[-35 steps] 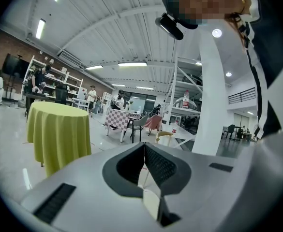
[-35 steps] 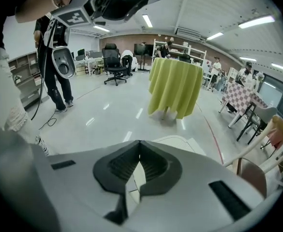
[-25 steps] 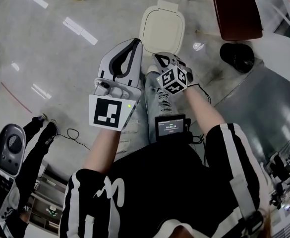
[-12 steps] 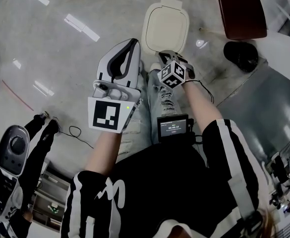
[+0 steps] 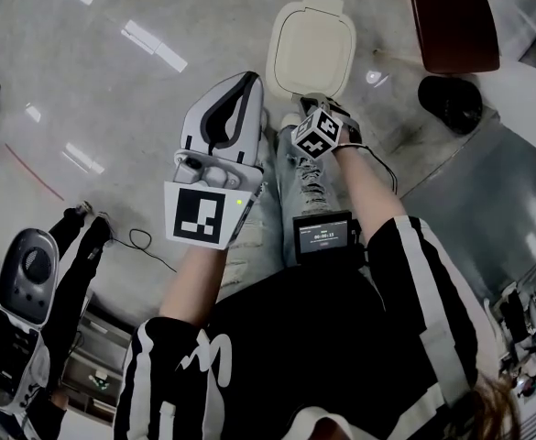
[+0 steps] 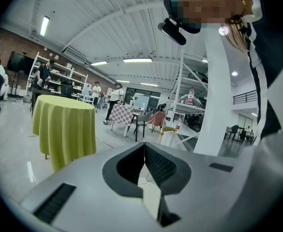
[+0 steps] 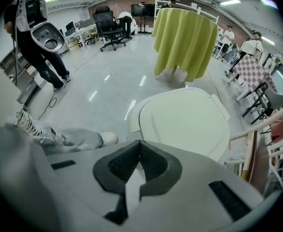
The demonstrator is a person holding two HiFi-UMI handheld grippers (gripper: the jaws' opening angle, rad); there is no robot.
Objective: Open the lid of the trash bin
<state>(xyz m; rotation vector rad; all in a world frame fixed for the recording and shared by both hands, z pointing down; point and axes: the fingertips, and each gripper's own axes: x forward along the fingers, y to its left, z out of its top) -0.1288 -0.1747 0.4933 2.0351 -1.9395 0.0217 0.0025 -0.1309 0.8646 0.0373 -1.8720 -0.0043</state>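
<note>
Right gripper [image 5: 315,106] has crept toward the shut trash bin lid [image 5: 311,49] at upper centre; jaws together on both (left gripper [image 5: 247,82] idles). Best hook the lid's near edge.

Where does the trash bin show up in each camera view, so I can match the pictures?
Head view: the trash bin is at upper middle, on the floor, lid closed.
Right gripper view: centre right, just beyond the jaws.
Left gripper view: not in it.
Shared landmark: the round table under a yellow cloth, at left in the left gripper view and at top in the right gripper view.
</note>
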